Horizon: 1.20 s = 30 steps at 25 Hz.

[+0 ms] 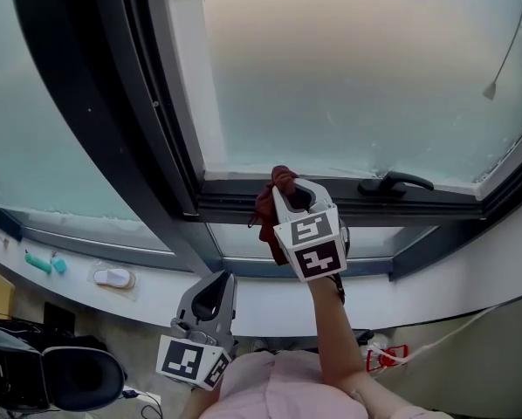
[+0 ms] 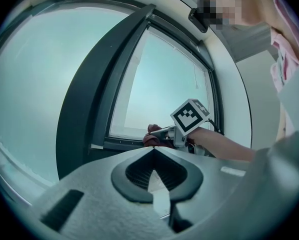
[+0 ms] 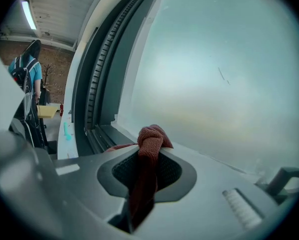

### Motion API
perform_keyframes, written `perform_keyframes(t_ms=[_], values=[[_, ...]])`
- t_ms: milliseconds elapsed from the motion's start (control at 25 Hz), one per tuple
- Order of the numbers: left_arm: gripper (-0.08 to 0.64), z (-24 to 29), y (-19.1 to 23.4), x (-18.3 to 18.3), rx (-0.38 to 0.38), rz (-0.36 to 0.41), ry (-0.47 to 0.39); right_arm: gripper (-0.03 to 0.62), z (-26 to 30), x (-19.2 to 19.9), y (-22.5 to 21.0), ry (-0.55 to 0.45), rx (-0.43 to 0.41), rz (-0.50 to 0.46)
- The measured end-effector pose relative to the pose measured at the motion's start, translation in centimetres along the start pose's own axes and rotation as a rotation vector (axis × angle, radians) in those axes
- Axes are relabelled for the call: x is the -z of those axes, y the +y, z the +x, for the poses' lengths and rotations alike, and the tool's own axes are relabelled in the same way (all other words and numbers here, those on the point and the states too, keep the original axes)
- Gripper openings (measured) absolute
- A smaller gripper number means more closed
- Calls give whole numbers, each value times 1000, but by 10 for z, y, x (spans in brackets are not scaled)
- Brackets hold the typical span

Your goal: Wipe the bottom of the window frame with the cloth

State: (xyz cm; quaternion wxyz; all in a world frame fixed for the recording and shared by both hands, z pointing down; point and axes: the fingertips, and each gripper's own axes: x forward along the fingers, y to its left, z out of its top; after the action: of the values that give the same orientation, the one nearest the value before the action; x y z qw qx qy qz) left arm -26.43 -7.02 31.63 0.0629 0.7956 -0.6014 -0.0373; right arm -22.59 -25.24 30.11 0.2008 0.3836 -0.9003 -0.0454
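**Cloth at the bottom rail, clamped in your right gripper**

The dark red cloth [image 1: 275, 192] is bunched into a knob that sticks out past the tips of your right gripper [image 1: 294, 190]. A tail of the fabric hangs back down through the gripper's throat. The right gripper view shows both jaws clenched on the fabric. The knob sits at the bottom rail of the window frame [image 1: 374, 208], right where the dark rail meets the frosted glass pane [image 1: 348, 77]. It is toward the rail's left end, close to the slanting dark mullion [image 1: 113, 120]. You cannot tell from these views whether the cloth actually presses on the rail.

Further right along the same rail lies the black window handle [image 1: 397, 182], well apart from the cloth.

Your left gripper [image 1: 219, 279] hangs lower, in front of the white window sill [image 1: 418, 291], with its tips pointing up toward the frame. Its own view shows the jaws closed together with nothing between them.

Toward the sill's left end rest two teal objects [image 1: 43, 263] and, just beside them, a small white object [image 1: 113, 278].
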Motion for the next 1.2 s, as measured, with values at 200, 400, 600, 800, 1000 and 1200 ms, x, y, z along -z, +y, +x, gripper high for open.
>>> perform_keyframes(t_ms=[200, 400, 600, 800, 1000, 1200], values=[[0, 2, -5, 2, 3, -3, 4, 63, -7, 6, -14, 5, 15, 19], [0, 6, -10, 4, 12, -14, 7, 63, -13, 12, -26, 8, 33, 28], [0, 12, -19, 5, 29, -13, 10, 63, -22, 19, -43, 14, 53, 46], [0, 20, -29, 5, 48, -23, 7, 63, -29, 25, -58, 16, 65, 68], [0, 26, -37, 6, 62, -23, 9, 63, -34, 31, -67, 22, 70, 75], [0, 31, -43, 8, 68, -24, 12, 63, -41, 37, -80, 18, 83, 94]])
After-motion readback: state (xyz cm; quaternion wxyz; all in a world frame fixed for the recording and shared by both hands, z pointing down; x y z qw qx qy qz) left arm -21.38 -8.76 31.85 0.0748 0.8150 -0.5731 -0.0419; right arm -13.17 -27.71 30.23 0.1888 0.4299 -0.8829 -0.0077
